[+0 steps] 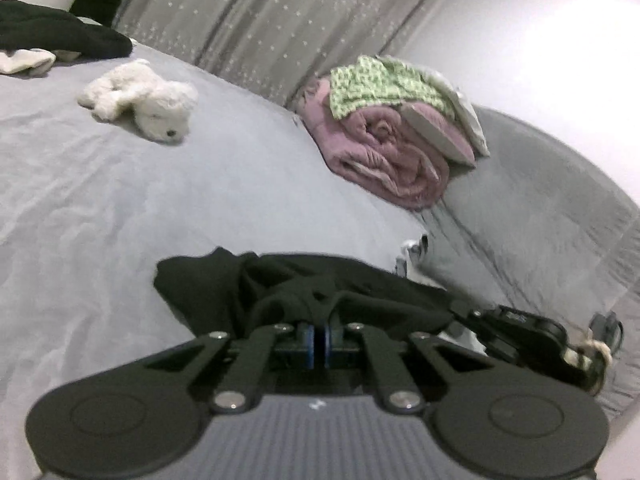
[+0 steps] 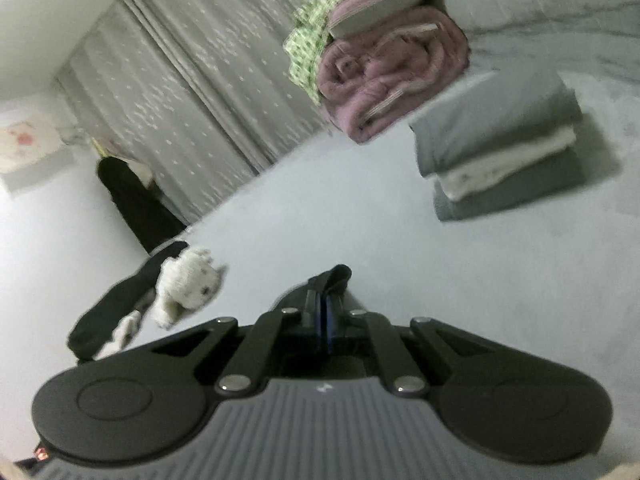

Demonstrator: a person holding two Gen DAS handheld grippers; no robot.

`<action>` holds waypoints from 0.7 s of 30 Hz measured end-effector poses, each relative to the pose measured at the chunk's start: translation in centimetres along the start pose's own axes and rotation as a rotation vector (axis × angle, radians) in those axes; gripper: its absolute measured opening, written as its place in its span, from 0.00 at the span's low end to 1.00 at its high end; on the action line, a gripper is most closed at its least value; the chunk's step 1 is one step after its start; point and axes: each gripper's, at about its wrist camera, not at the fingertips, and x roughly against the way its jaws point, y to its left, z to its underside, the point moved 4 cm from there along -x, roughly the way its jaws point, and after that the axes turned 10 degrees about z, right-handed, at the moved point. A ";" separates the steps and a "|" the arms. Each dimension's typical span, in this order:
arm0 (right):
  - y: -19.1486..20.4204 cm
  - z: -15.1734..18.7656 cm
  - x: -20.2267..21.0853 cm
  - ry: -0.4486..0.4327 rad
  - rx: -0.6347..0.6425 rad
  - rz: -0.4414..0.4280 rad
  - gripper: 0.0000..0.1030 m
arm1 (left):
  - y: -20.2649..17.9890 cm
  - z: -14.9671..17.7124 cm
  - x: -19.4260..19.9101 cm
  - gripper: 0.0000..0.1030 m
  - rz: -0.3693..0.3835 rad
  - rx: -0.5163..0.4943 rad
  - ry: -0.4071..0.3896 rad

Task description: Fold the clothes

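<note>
A black garment is pinched at its near edge by the left tool, whose jaws are clenched on a fold of the cloth. From that grip the garment spreads away across the grey bed, its long axis running left to right. At its right end the right tool is seen, and in the right wrist view the right tool is likewise clenched on a black fold. So the cloth is judged to hang between the two tools, each holding one end.

Only the right wrist view shows a stack of folded clothes farther right. Both views show the white plush toy and, farthest, the rolled pink blanket.
</note>
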 end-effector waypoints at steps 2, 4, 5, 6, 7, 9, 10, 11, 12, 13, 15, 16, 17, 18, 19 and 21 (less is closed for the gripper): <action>0.7 -0.1 1.0 -0.022 0.025 -0.014 0.03 | -0.5 0.0 0.1 0.04 -0.001 -0.012 -0.016; 1.1 -0.1 1.7 -0.037 0.037 -0.026 0.03 | -0.7 -0.2 0.3 0.04 0.001 -0.024 -0.030; 1.3 -0.2 2.2 -0.045 0.041 -0.034 0.03 | -0.7 -0.2 0.6 0.04 0.003 -0.028 -0.037; 1.5 -0.2 2.6 -0.052 0.045 -0.042 0.03 | -0.6 -0.4 1.0 0.04 0.007 -0.031 -0.046; 1.7 -0.3 3.0 -0.060 0.049 -0.050 0.03 | -0.6 -0.5 1.4 0.04 0.012 -0.034 -0.055; 2.0 -0.4 4.0 -0.075 0.053 -0.070 0.03 | -0.8 -0.8 2.4 0.04 0.026 -0.038 -0.069; 2.1 -0.5 4.5 -0.083 0.055 -0.080 0.03 | -1.0 -0.9 2.9 0.04 0.034 -0.040 -0.075; 2.3 -0.6 5.0 -0.091 0.056 -0.089 0.03 | -1.2 -1.0 3.3 0.04 0.042 -0.042 -0.084; 2.4 -0.7 5.4 -0.103 0.058 -0.097 0.03 | -1.3 -1.2 3.7 0.04 0.051 -0.045 -0.092; 2.6 -0.8 5.9 -0.118 0.059 -0.107 0.03 | -1.5 -1.2 4.0 0.04 0.058 -0.051 -0.104; 3.0 -1.1 6.7 -0.148 0.063 -0.116 0.03 | -2.0 -1.4 4.8 0.04 0.071 -0.062 -0.126; 3.2 -1.2 7.1 -0.162 0.066 -0.120 0.03 | -2.2 -1.5 5.1 0.04 0.077 -0.065 -0.135; 3.4 -1.3 7.5 -0.177 0.069 -0.123 0.03 | -2.5 -1.6 5.4 0.04 0.082 -0.067 -0.144; 3.6 -1.5 7.8 -0.189 0.070 -0.126 0.03 | -2.8 -1.8 5.8 0.04 0.087 -0.070 -0.155; 3.8 -1.6 8.1 -0.199 0.071 -0.128 0.03 | -3.1 -1.9 6.2 0.04 0.090 -0.073 -0.166; 4.3 -1.8 8.7 -0.223 0.070 -0.136 0.03 | -3.8 -2.1 7.0 0.04 0.099 -0.083 -0.191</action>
